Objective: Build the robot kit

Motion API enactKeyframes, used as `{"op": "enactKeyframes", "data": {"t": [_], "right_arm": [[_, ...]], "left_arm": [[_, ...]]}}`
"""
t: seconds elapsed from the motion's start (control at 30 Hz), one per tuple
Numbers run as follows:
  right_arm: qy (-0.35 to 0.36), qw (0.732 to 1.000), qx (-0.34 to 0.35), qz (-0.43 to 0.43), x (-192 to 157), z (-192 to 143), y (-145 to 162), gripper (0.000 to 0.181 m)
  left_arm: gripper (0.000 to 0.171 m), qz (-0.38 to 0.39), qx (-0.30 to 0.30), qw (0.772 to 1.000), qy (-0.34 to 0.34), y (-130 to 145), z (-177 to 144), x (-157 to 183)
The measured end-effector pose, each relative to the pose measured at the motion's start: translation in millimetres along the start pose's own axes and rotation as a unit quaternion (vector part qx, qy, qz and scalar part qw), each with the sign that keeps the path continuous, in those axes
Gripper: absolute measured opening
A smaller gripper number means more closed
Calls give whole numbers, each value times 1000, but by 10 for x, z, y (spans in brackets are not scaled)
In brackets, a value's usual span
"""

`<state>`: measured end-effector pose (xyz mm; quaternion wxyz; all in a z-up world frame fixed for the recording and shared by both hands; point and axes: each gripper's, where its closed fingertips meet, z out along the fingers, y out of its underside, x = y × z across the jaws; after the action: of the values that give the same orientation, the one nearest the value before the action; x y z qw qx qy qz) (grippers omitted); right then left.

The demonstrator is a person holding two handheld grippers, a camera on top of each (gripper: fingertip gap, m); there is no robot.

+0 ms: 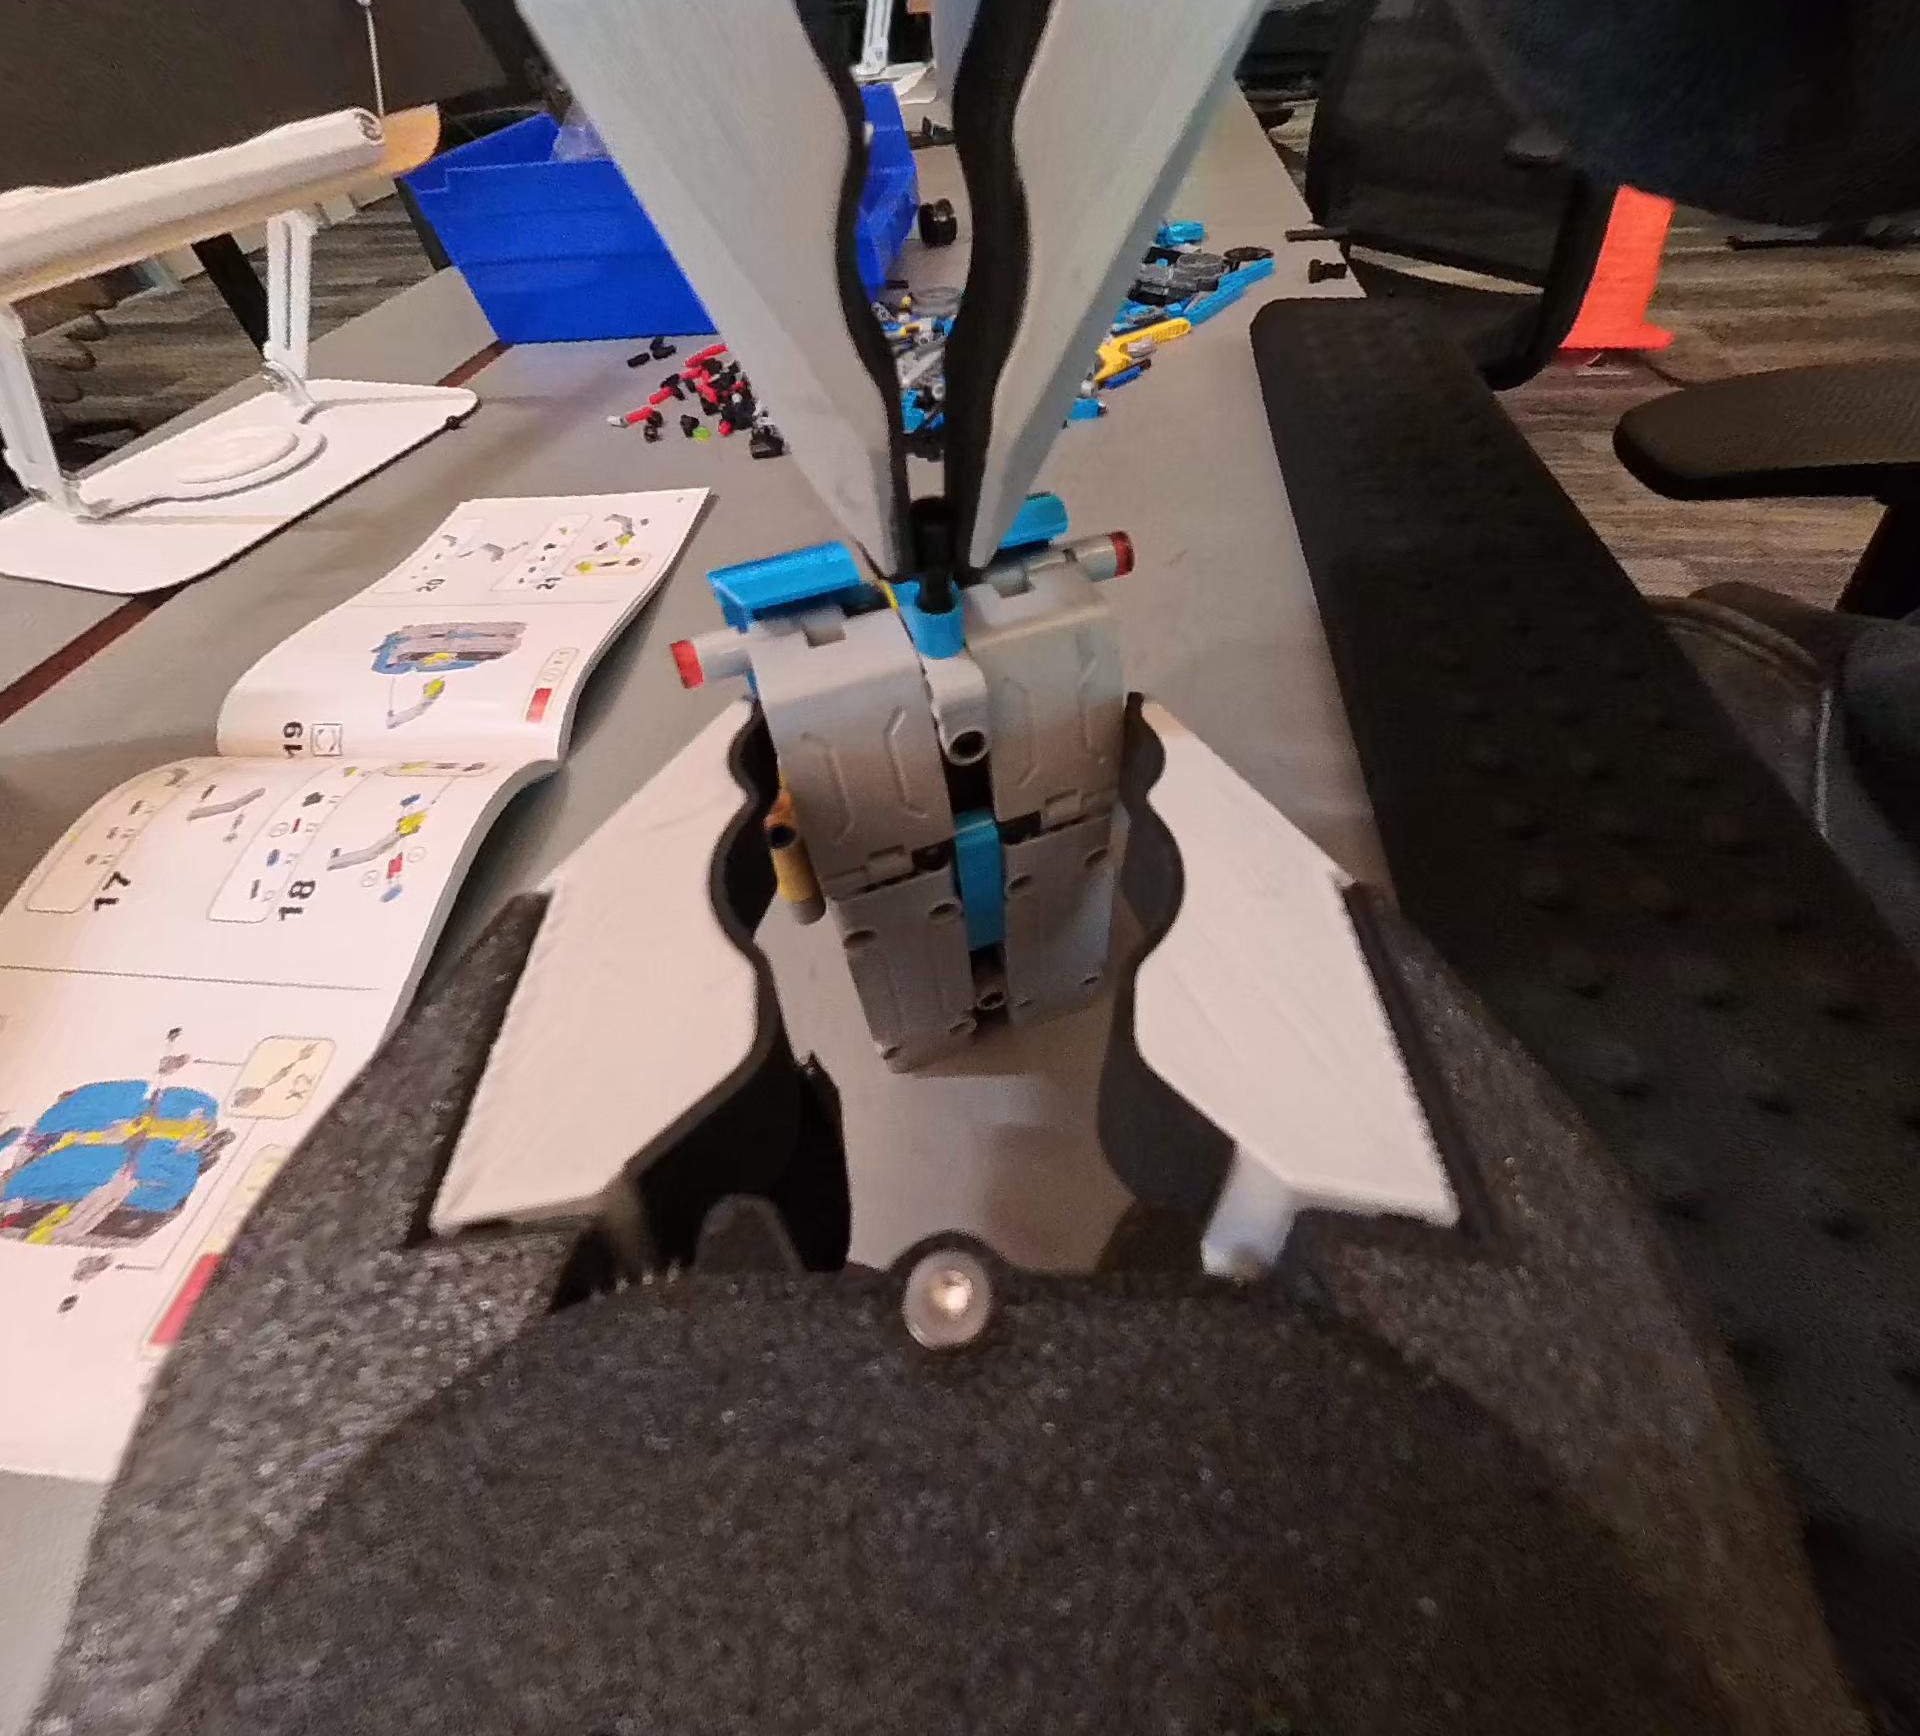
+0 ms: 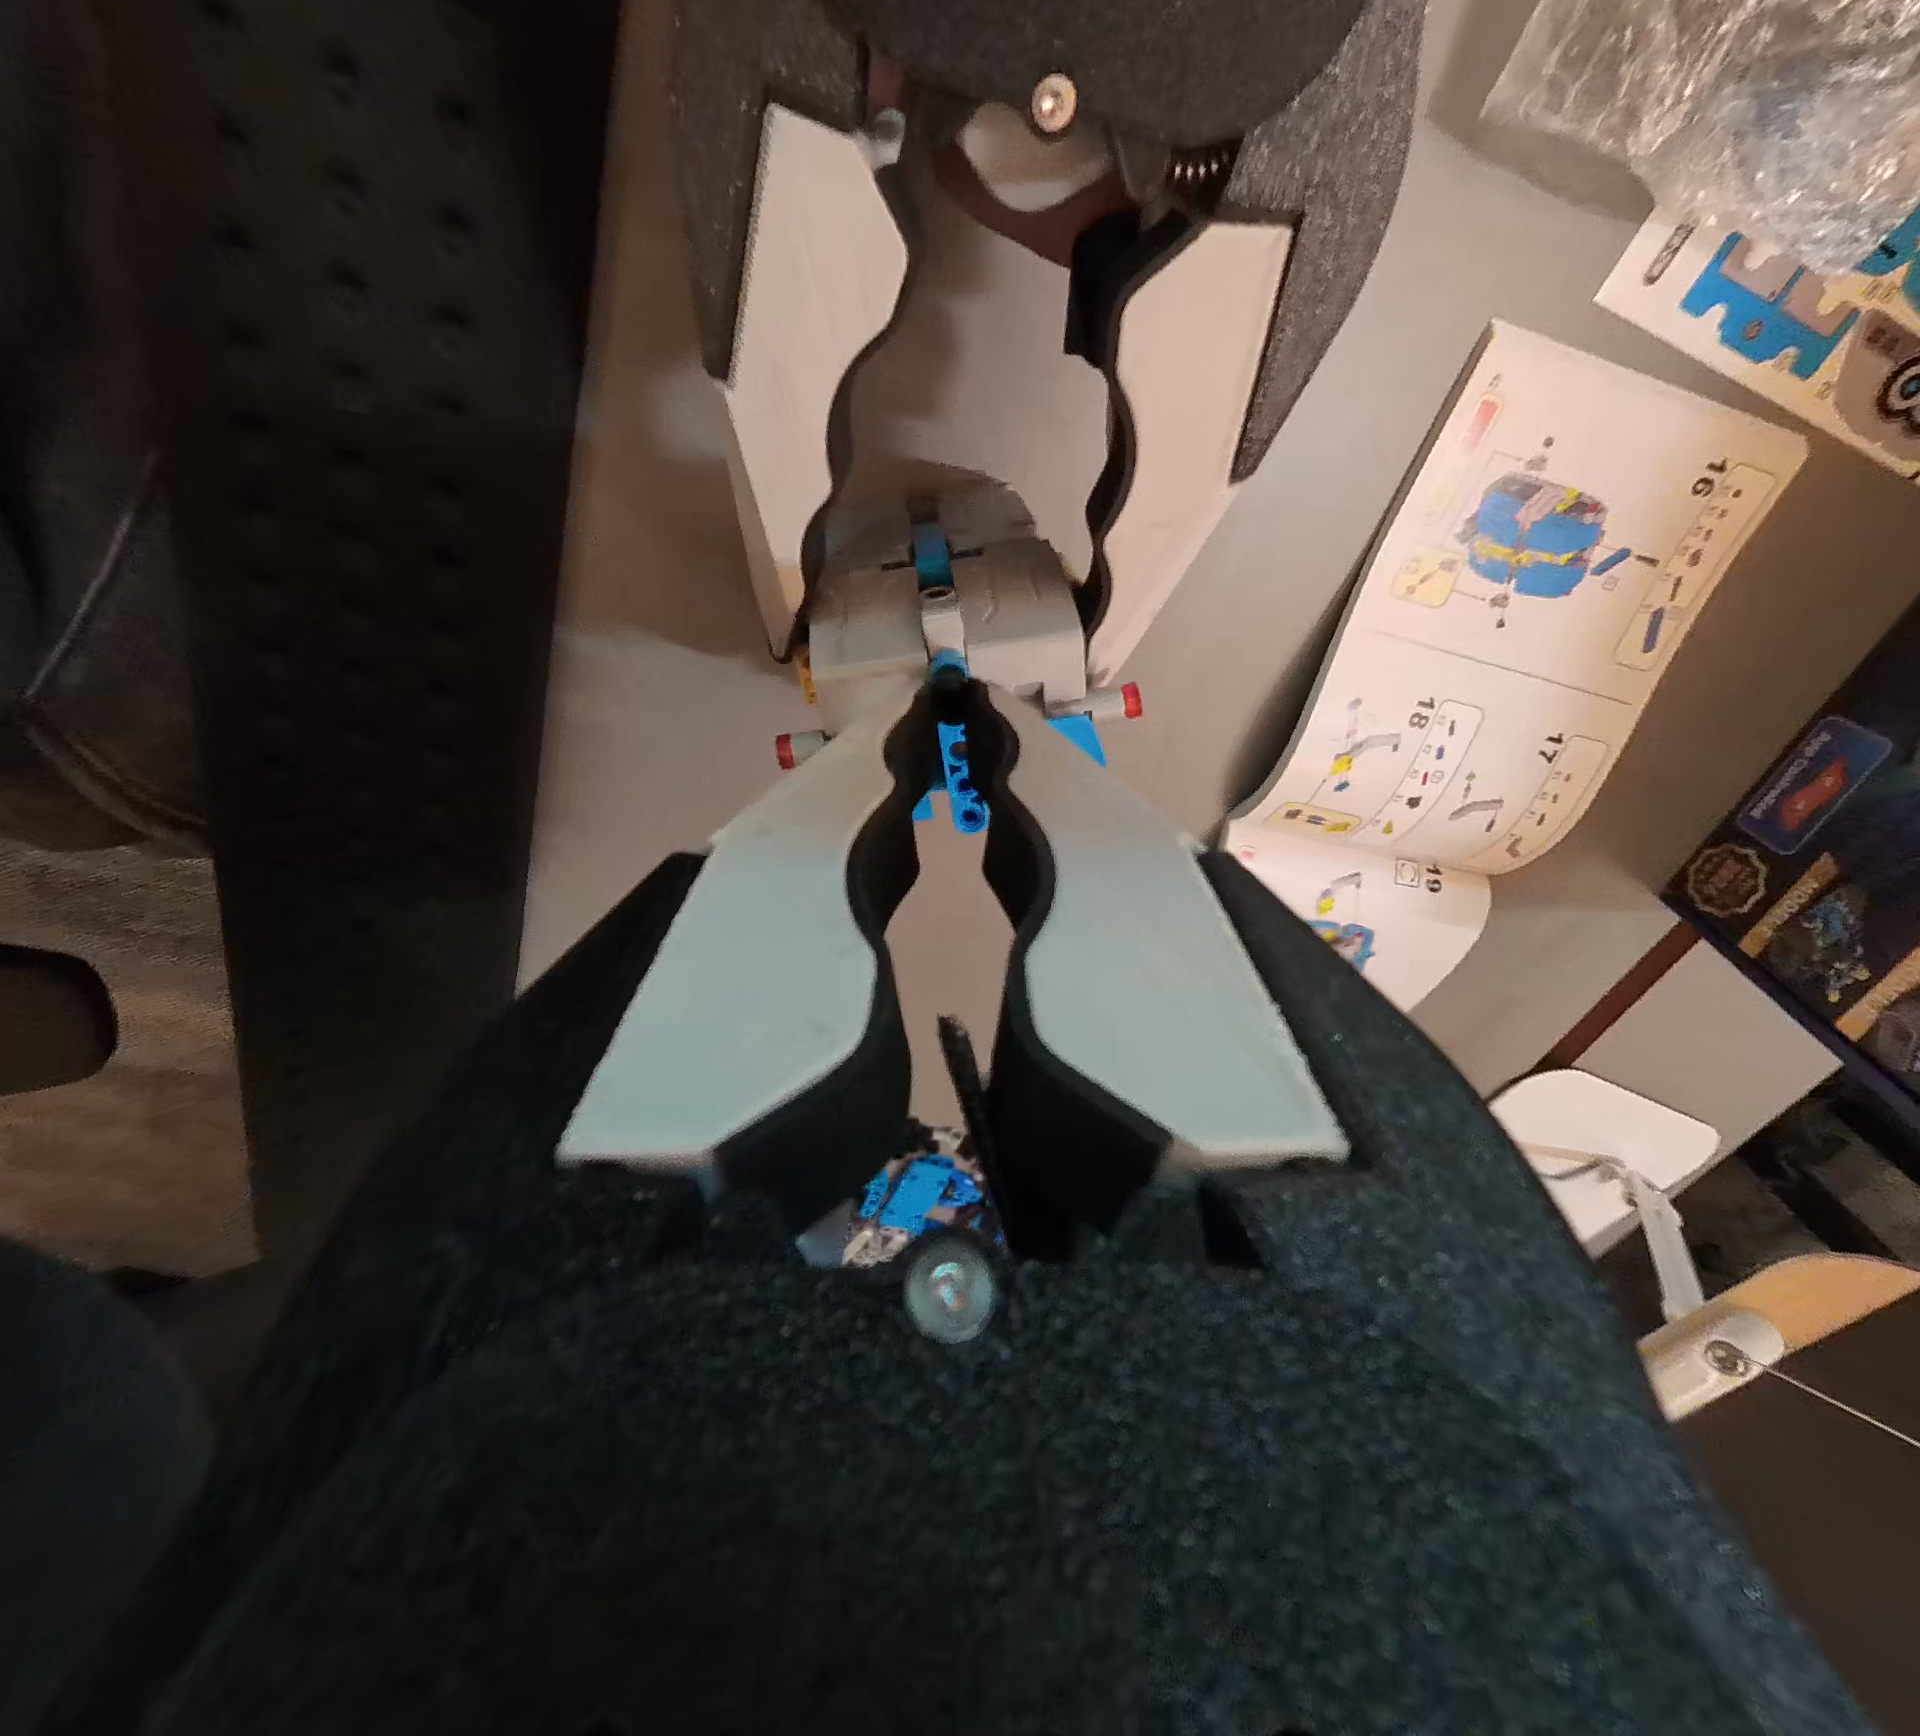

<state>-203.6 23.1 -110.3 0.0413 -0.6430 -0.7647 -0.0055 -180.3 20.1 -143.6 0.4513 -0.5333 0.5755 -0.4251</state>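
Observation:
My left gripper (image 1: 940,730) is shut on a grey and blue brick model (image 1: 935,855), with a finger on each of its sides, and holds it above the grey table (image 1: 582,460). Grey axles with red ends stick out on both sides of the model. My right gripper (image 1: 932,556) comes in from above, opposite the left one. Its tips are shut on a small black pin (image 1: 935,587) that sits in a blue piece on the model's top. In the right wrist view, my right gripper (image 2: 951,699) meets the model (image 2: 940,606), held by the left gripper (image 2: 945,637).
An open instruction booklet (image 1: 364,751) lies to the left on the table. Behind it are a blue bin (image 1: 561,242), loose small pieces (image 1: 707,398) and a white stand (image 1: 208,460). A black chair (image 1: 1558,751) stands close on the right. A dark box (image 2: 1818,907) lies beside the booklet. Across from one pair of fingers to the other is roughly 4 centimetres.

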Motion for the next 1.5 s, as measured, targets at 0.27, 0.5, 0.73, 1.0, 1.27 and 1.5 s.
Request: {"op": "enactKeyframes", "data": {"t": [0.27, 0.5, 0.73, 1.0, 1.27, 1.5], "right_arm": [[-21, 1000, -1, 8, -10, 6, -5, 5], [-34, 999, 2, 20, -3, 10, -4, 5], [45, 988, 110, 97, 43, -85, -6, 37], [144, 874, 377, 270, -462, -237, 443, 35], [158, 758, 529, 348, -699, 71, 851, 27], [112, 726, 568, 371, -720, 179, 927, 28]], "left_arm": [[67, 4, 2, 1000, 5, 1, -1, 10], [67, -1, 6, 1000, 11, -1, -1, 9], [67, 5, 12, 1000, 21, -12, 14, 34], [67, 6, 17, 989, 144, -12, 8, 183], [67, -17, 2, 984, 179, 18, 17, 194], [67, -23, 2, 984, 179, 18, 13, 193]]}}
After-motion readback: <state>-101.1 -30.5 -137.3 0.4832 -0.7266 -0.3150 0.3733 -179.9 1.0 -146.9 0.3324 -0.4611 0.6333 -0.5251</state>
